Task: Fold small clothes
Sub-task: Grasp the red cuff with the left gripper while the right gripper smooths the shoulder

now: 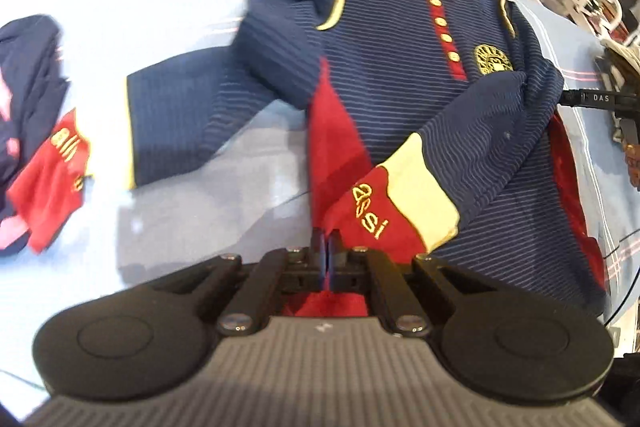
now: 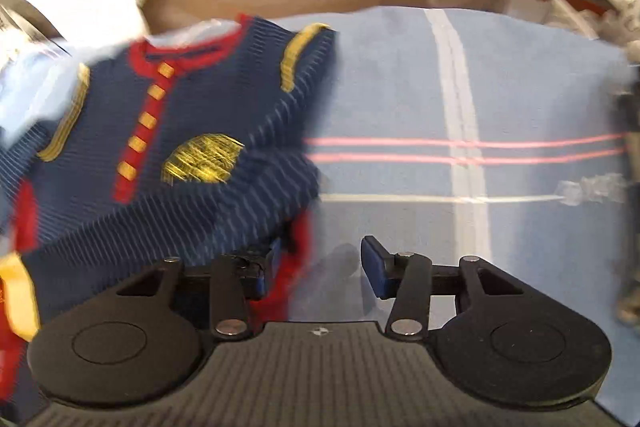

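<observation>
We are pinching the left claw (image 1: 326, 251) fully closed on the red hem of the navy striped sweater (image 1: 400, 67), with red cloth bunching up between and behind the jaws. Our right claw (image 2: 316, 267) is standing partly open at the garment's other side edge: one pad is lying against the red lining and the other is over bare sheet, so it is gripping nothing yet.

The sweater is lying face up on the pale blue checked sheet (image 2: 460, 107), its far sleeve folded across the chest so the red and yellow cuff (image 1: 400, 199) is resting just beside our left claw. The near sleeve (image 1: 192, 115) is lying out flat to the side.

What is worrying us is the thin bite. Pulling on only the hem edge could let the cloth slip free or drag the whole body off line. A lift could also tip the folded sleeve back off the chest. If the right claw is closing now, it may catch the sheet together with the hem. A second dark garment (image 1: 36, 131) is lying near the spread sleeve and could snag.
</observation>
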A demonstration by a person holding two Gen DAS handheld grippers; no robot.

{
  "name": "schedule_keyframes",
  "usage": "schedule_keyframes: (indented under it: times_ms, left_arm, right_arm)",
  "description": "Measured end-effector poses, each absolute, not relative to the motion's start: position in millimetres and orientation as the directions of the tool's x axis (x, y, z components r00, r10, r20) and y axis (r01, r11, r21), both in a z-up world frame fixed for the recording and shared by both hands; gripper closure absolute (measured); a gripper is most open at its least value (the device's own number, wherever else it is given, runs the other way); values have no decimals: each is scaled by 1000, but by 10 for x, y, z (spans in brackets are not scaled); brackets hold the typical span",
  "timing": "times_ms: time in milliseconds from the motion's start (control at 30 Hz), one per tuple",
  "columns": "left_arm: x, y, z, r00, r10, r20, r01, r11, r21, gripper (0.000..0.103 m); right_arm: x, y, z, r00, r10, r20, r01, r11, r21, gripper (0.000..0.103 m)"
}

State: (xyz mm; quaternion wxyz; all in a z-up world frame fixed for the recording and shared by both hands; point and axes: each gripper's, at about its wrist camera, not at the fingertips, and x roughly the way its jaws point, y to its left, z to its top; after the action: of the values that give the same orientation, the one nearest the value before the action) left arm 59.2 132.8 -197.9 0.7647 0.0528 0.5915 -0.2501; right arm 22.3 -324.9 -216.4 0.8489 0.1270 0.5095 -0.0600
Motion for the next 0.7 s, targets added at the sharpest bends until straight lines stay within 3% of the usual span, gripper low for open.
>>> schedule_keyframes:
  times_ms: [167, 233, 267, 300, 333, 500, 633, 667, 700]
  left_arm:
    - [560, 1273, -1992, 159, -322, -933, 462, 860, -218, 102]
    - [572, 1241, -1999, 152, -326, -933, 464, 857, -224, 102]
    - [571, 1214, -2002, 152, -327, -933, 464, 857, -225, 102]
    - [575, 1191, -2007, 150, -328, -933, 465, 856, -226, 102]
    - [568, 1160, -2020, 147, -328, -933, 464, 856, -228, 102]
    - [559, 1146, -2107, 116, -321, -940, 431, 869, -244, 102]
    - [563, 1260, -2398, 41, -282, -959, 343, 905, -251, 102]
    - [551, 1306, -2453, 26, -278, -960, 318, 913, -256, 102]
    - [534, 1348, -2475, 24, -288, -957, 297, 917, -268, 102]
  right_arm:
    - [347, -3146, -2144, 508, 9, -861, 173, 978, 113, 26]
    - [410, -3152, -2151, 521, 32, -853, 159, 978, 134, 33]
    - [456, -3169, -2177, 508, 18, -861, 168, 978, 120, 40]
    - [499, -3204, -2209, 483, -2, -876, 187, 977, 101, 78]
    - [515, -3241, -2215, 472, -14, -881, 204, 974, 94, 82]
    - [310, -3527, -2100, 504, -33, -863, 312, 939, 146, 85]
    - [155, -3732, -2283, 491, 51, -870, 407, 869, 281, 81]
    - [107, -3791, -2314, 501, 66, -863, 446, 835, 323, 77]
    - [68, -3820, -2298, 514, 72, -855, 471, 809, 351, 61]
